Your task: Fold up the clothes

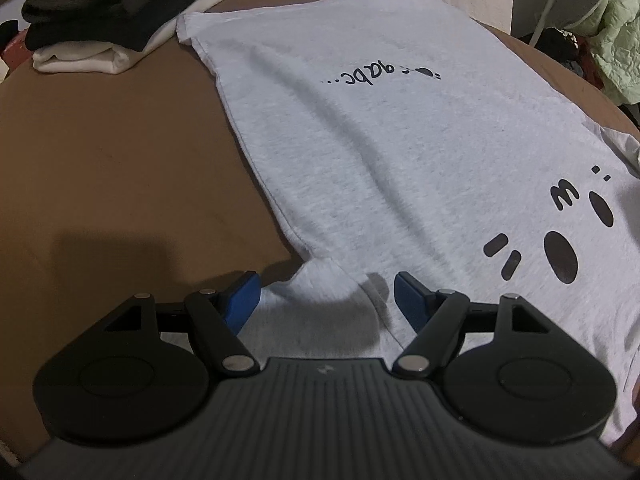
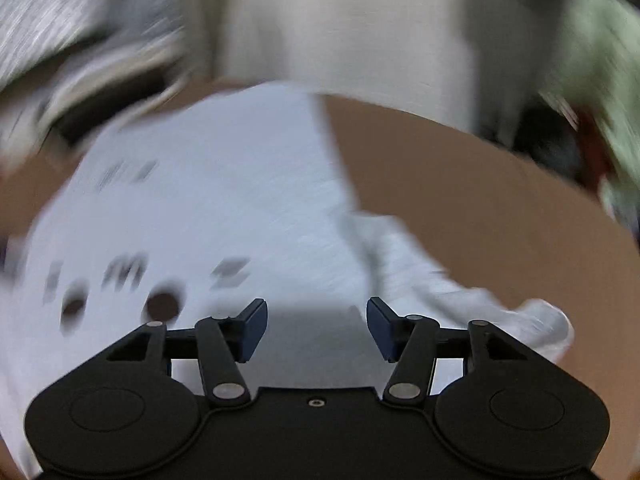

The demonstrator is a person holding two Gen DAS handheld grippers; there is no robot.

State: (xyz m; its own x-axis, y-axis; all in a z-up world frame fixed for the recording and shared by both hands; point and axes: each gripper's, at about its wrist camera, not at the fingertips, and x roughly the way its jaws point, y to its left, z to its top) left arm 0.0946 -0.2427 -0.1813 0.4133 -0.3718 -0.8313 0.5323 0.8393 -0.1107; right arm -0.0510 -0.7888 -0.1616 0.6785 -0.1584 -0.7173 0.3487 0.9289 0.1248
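Observation:
A light grey T-shirt (image 1: 400, 140) with black print lies spread flat on the brown table (image 1: 120, 160). Its left sleeve (image 1: 320, 300) lies straight in front of my left gripper (image 1: 326, 300), which is open just above it with the cloth between and under the blue pads (image 1: 244, 300). In the right wrist view the picture is blurred by motion. The same T-shirt (image 2: 220, 208) shows there, with its right sleeve (image 2: 460, 292) bunched to the right. My right gripper (image 2: 316, 328) hovers open over the shirt near that sleeve, holding nothing.
A stack of folded clothes (image 1: 120, 12), black on white, sits at the far left of the table. A pale green garment (image 1: 612, 40) and dark clutter lie beyond the table's far right edge. Bare brown table (image 2: 480, 200) lies right of the shirt.

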